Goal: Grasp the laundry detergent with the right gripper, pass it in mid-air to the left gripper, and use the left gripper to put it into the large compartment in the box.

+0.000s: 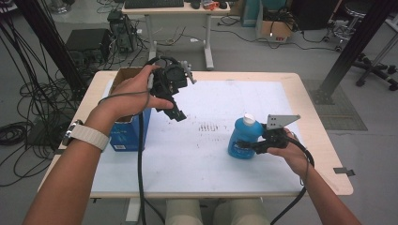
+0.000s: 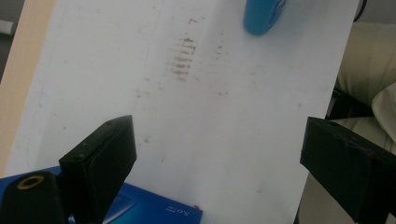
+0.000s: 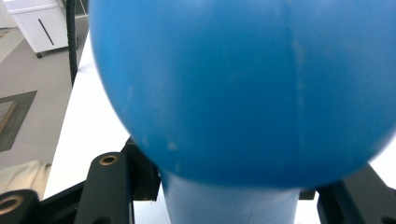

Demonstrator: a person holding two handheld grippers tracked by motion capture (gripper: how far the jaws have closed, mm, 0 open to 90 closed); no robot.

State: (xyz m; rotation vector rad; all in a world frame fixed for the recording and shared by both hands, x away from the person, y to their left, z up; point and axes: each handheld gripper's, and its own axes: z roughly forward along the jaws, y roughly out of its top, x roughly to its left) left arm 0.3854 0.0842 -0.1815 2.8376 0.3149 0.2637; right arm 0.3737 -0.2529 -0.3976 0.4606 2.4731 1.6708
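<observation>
Even, soft indoor light falls from overhead, and the high view is moderately bright with no hard glare. The white sheet on the table (image 1: 211,154) reads slightly bluish and a little washed out, and shadows under the blue bottle (image 1: 244,138) and the blue box (image 1: 129,133) are faint and diffuse. The floor and cables at the far edges sit darker. All the pictures look soft and low in detail. In the left gripper view the black jaws near the lens are blurred, while the smudged sheet is somewhat sharper. In the right gripper view the bottle (image 3: 243,88) is so close that it is out of focus, with a pale sheen down its side.
</observation>
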